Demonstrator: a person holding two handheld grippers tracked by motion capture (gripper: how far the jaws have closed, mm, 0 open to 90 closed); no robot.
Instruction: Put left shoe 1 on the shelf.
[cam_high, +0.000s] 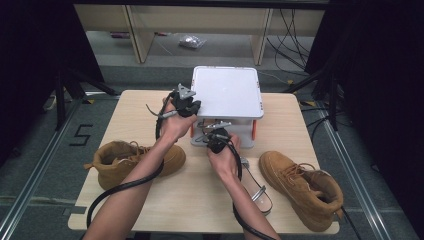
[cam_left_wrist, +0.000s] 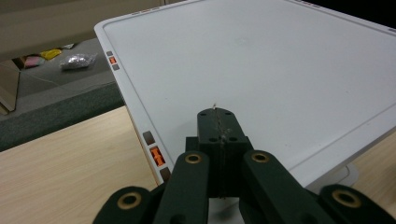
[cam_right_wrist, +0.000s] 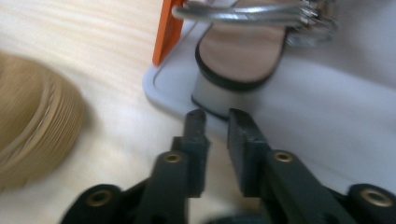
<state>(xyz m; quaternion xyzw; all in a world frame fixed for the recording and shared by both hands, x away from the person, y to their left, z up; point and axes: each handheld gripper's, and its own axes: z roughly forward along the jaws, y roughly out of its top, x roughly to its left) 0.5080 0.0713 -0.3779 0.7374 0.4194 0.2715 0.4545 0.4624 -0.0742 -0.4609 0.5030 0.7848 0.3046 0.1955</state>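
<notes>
Sandal (cam_right_wrist: 238, 56) on rack's (cam_high: 227, 92) lower shelf: light, stiff block heel, probably best gripped there; right hand-held gripper (cam_right_wrist: 217, 121) slightly spread at 6 o'clock, left hand-held gripper (cam_left_wrist: 218, 123) pressed together, empty.

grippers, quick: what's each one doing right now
Left tongs: shut, holding nothing, over the white rack top.
Right tongs: slightly open, empty, just short of the sandal heel.

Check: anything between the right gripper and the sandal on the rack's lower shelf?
Nothing visible. The right gripper sits with its jaws slightly apart, just short of the sandal's heel on the white rack's lower shelf. The orange post stands off to the side, clear of that line.
</notes>
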